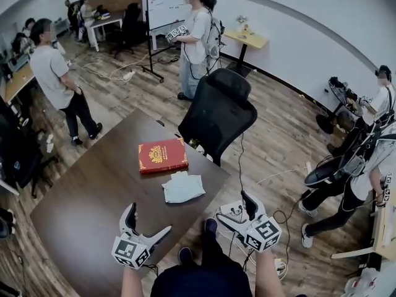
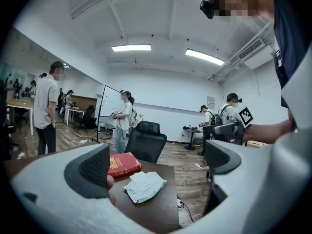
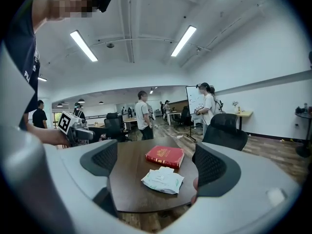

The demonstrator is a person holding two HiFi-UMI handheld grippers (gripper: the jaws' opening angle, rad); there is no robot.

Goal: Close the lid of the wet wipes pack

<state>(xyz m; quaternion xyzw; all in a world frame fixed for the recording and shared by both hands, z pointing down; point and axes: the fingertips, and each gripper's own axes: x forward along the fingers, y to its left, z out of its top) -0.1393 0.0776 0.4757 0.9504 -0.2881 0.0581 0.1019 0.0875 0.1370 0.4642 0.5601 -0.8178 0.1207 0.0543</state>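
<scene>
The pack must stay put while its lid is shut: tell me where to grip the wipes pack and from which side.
Probably its near edge, from the person's side: the pack lies flat on the table, its lid flap open at the far end, toward the book.

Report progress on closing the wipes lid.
Nothing done yet: the wet wipes pack lies on the table, its lid apparently up. In hand: nothing; left gripper and right gripper both open, short of it. Left: reach in, press the lid shut.

Nothing can be read from here: the print on the red hardcover book [image 1: 163, 155] and the white wet wipes pack [image 1: 183, 188] is too small.
</scene>
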